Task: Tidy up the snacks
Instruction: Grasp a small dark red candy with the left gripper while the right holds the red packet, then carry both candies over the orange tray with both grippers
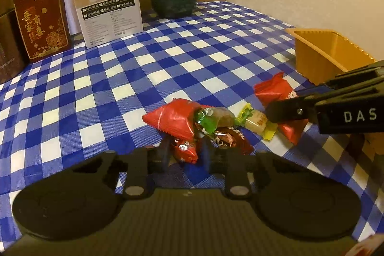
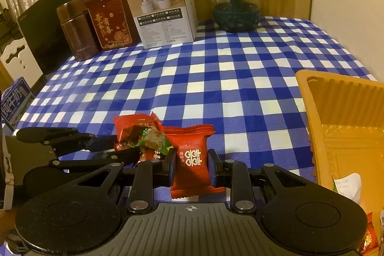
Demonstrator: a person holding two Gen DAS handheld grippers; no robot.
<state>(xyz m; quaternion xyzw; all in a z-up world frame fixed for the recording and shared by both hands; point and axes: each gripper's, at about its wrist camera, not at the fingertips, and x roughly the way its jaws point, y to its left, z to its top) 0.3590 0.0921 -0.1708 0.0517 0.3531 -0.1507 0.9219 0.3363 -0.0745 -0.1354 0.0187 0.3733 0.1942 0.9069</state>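
A small heap of wrapped snacks lies on the blue checked tablecloth (image 1: 168, 59). My left gripper (image 1: 183, 154) has its fingers around a small dark red candy (image 1: 186, 150) at the near edge of the heap, by a big red packet (image 1: 171, 120) and a green-wrapped sweet (image 1: 206, 122). My right gripper (image 2: 190, 166) is shut on a red snack packet with white characters (image 2: 192, 160), low over the cloth. The right gripper also shows in the left wrist view (image 1: 288, 109), over that red packet (image 1: 276, 90), beside a yellow-wrapped candy (image 1: 255, 121).
An orange plastic tray (image 2: 312, 97) stands at the right, holding a white packet (image 2: 348, 186); it also shows in the left wrist view (image 1: 312, 59). At the back stand a white product box (image 2: 165, 16), a red gift box (image 2: 110, 23), a brown tin (image 2: 76, 30) and a glass jar (image 2: 235, 1).
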